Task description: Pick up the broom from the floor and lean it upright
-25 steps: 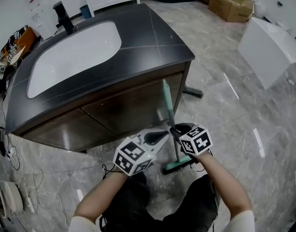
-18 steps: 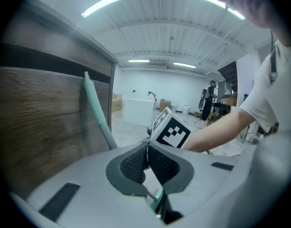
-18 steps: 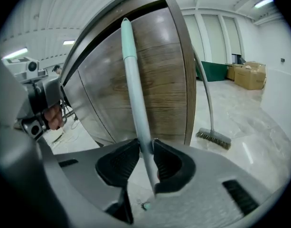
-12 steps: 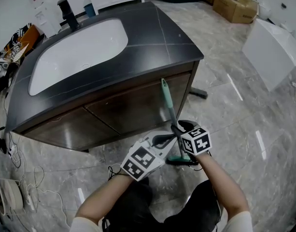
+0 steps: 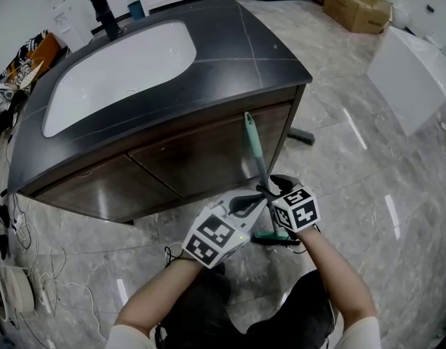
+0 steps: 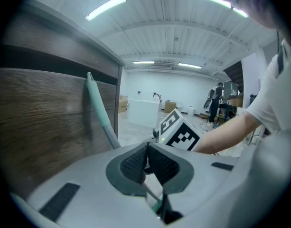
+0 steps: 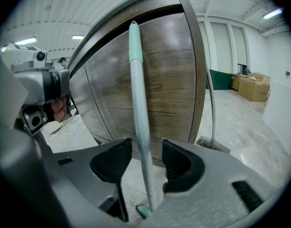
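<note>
One broom (image 5: 254, 151) — upright, handle tip leaning on the wooden front of the counter (image 5: 266, 57) near its right corner, head on the floor. Right gripper (image 7: 146, 148): jaws just opened wide, handle loose between them — lean looks finished. Left gripper (image 6: 146, 148): closed, seemingly empty.

White sleeves (image 5: 123, 338), dark trousers (image 5: 201, 304), grey left tool (image 6: 146, 160), black-white marker cube (image 5: 212, 238)

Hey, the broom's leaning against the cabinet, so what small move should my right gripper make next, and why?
Probably draw the right gripper straight back off the broom handle without brushing it. Its jaws have just been opening and stand apart either side, pressing nothing, while the handle leans on the cabinet with the broom head on the floor.
</note>
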`<state>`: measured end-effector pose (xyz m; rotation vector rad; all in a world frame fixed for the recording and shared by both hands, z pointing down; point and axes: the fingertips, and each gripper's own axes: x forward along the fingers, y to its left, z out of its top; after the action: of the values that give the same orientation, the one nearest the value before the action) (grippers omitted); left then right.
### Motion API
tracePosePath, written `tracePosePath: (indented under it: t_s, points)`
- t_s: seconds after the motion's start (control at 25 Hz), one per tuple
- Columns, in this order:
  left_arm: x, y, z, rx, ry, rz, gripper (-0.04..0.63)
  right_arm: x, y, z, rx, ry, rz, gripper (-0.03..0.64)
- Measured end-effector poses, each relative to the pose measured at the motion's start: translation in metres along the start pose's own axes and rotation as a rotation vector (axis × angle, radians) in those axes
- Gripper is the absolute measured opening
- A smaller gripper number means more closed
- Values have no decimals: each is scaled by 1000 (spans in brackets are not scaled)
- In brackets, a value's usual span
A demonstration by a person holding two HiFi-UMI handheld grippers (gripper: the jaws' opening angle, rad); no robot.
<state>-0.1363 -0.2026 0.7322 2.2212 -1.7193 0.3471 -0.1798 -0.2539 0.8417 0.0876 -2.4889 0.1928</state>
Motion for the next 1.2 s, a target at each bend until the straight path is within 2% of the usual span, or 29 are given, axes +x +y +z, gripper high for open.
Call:
tracePosePath:
  t_s: [0.28, 0.6, 0.76, 0.88, 1.0, 1.2]
  points:
    - [3, -2, -2, -27, -9, -6, 11, -12, 8, 7, -10, -43, 11, 199]
    - [-8, 12, 5, -74, -38, 39, 11, -27, 7, 26, -25, -109, 36, 169]
    - [-7, 18, 3, -55, -49, 97, 11, -28, 4, 29, -15, -177, 46, 120]
    - [7, 29, 13, -51, -55, 151, 11, -33, -5, 53, -20, -197, 38, 104]
    - [11, 15, 13, -119, -23, 130, 11, -44, 7, 62, 30, -159, 67, 93]
    - [-10, -11, 51, -132, 0, 69, 11, -86, 16, 85, 47, -105, 93, 55]
